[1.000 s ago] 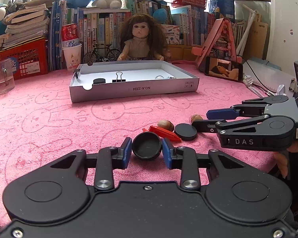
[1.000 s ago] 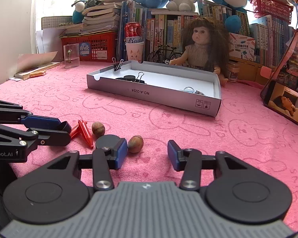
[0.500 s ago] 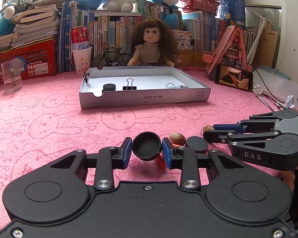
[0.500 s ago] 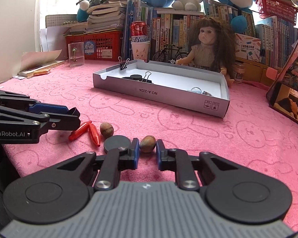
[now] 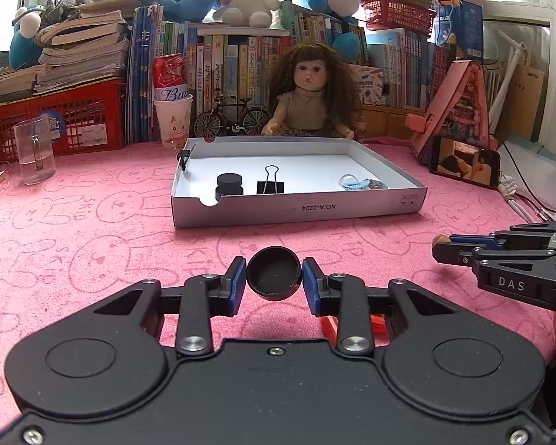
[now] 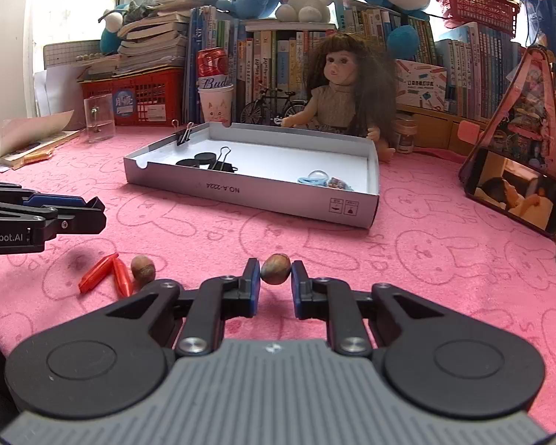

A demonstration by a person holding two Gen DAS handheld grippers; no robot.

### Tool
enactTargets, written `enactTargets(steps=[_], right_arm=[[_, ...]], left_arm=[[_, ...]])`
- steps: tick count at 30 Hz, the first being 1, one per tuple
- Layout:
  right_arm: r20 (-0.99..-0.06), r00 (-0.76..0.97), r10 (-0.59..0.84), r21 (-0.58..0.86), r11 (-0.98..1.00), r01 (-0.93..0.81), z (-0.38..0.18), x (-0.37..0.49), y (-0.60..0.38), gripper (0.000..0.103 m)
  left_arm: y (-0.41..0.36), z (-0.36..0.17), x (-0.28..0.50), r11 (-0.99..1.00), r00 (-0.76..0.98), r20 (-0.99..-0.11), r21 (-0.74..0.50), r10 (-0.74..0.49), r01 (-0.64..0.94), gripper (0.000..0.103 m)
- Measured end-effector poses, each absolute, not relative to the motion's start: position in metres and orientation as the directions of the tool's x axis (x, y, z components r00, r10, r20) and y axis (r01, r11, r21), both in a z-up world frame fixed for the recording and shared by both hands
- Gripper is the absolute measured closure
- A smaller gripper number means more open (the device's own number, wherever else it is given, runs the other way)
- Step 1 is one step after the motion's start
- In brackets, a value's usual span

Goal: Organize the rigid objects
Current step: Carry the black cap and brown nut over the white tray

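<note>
My left gripper (image 5: pixel 274 278) is shut on a round black cap (image 5: pixel 274 277), held above the pink cloth and facing the white tray (image 5: pixel 300 207). My right gripper (image 6: pixel 275 273) is shut on a brown nut (image 6: pixel 275 268), just above the cloth. A second nut (image 6: pixel 142 267) and two red plastic pieces (image 6: pixel 103 274) lie on the cloth left of it. In the tray sit black caps (image 5: pixel 229 184), a black binder clip (image 5: pixel 270 183) and a small blue-and-clear trinket (image 5: pixel 356 182). Another clip (image 5: pixel 184 155) grips the tray's left wall.
A doll (image 5: pixel 311 100), a toy bicycle (image 5: pixel 231 120), a paper cup with a can (image 5: pixel 172 118), a red crate (image 5: pixel 59 118) and books line the back. A glass mug (image 5: pixel 35 154) stands far left. A phone (image 5: pixel 463 163) leans on a pink stand at right, with cables beside it.
My left gripper has lifted and carried the black cap away from the nuts toward the tray. My right gripper closed on the brown nut and raised it slightly off the cloth.
</note>
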State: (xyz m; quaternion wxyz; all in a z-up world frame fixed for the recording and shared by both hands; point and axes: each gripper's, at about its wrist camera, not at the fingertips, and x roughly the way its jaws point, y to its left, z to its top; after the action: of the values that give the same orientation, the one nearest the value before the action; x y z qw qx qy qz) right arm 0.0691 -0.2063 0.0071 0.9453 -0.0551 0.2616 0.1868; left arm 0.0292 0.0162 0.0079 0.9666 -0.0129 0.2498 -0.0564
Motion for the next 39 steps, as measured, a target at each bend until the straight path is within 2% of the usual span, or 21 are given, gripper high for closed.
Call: enactTargets(steps=[15, 27, 32, 39], right_arm=[[-0.505, 0.821, 0.266, 0.031, 0.956, -0.291, 0.021, 0.102, -0.219, 0.081], [-0.492, 0.830, 0.262, 0.069, 0.962, -0.263, 0.034, 0.139, -0.218, 0.081], [-0.507, 0.822, 0.261, 0.076, 0.963, -0.259, 0.038, 0.166, -0.215, 0.081], [-0.555, 0.773, 0.308, 0.211, 0.951, -0.228, 0.041, 0.207, -0.223, 0.081]], left_arm=[[0.031, 0.036, 0.080, 0.995, 0.901, -0.425, -0.089, -0.088, 0.055, 0.072], [0.042, 0.042, 0.137, 0.994, 0.902, -0.426, -0.107, -0.063, 0.019, 0.072], [0.047, 0.049, 0.179, 0.994, 0.891, -0.449, -0.106, -0.058, 0.011, 0.072], [0.055, 0.043, 0.238, 0.989, 0.843, -0.533, -0.146, -0.075, -0.004, 0.072]])
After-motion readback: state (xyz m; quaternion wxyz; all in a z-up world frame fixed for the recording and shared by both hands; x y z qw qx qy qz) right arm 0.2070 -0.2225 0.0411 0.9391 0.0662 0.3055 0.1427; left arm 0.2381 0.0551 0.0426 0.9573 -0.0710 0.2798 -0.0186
